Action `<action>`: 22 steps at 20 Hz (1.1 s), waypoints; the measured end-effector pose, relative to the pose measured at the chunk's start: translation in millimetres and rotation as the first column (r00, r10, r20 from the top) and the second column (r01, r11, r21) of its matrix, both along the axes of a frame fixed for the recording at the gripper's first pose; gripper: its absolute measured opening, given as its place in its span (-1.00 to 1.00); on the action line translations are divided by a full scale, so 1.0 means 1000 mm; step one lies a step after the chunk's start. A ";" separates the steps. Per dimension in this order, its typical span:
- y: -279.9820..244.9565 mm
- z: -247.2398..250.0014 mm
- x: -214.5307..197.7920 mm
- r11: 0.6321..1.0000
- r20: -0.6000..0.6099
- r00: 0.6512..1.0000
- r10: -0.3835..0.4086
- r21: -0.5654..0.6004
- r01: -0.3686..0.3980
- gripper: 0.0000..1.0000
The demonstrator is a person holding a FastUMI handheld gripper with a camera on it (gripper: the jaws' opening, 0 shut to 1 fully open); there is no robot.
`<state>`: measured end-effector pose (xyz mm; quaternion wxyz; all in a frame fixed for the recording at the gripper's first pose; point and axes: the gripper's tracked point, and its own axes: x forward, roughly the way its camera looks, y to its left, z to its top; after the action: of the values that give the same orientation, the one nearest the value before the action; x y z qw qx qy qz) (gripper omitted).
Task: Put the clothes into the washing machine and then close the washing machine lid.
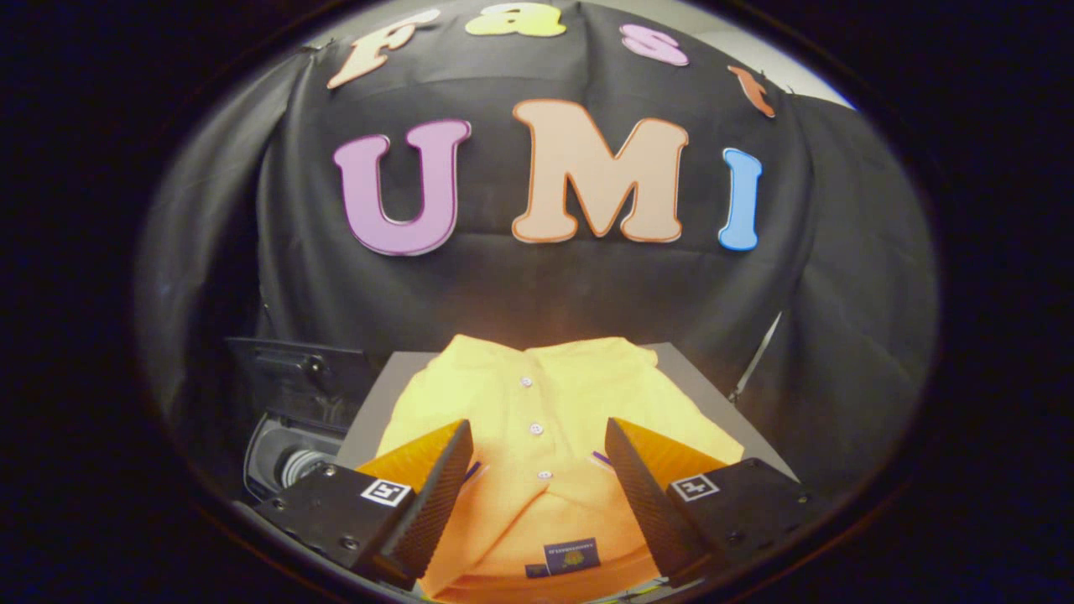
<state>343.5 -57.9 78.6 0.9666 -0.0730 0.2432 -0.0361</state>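
— What's the gripper (537, 457) doing?
— Fingers spread wide, gripping nothing, over the yellow shirt (545, 436), which lies buttoned on the grey table (377, 394).
— Any writing?
— A collar label, too small to read. Washing machine (289, 453) sits left of the shirt, lid (294, 373) up.

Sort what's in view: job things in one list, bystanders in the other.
Job:
yellow shirt, lying flat between and ahead of the open gripper
washing machine, lid up, beside the table

Bystanders:
grey table under the shirt
black cloth wall
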 end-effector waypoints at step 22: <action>0.024 0.022 -0.016 0.989 0.113 0.993 -0.029 0.148 0.012 -0.99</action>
<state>327.4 -34.1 100.3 0.9813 0.0034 0.1898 -0.0323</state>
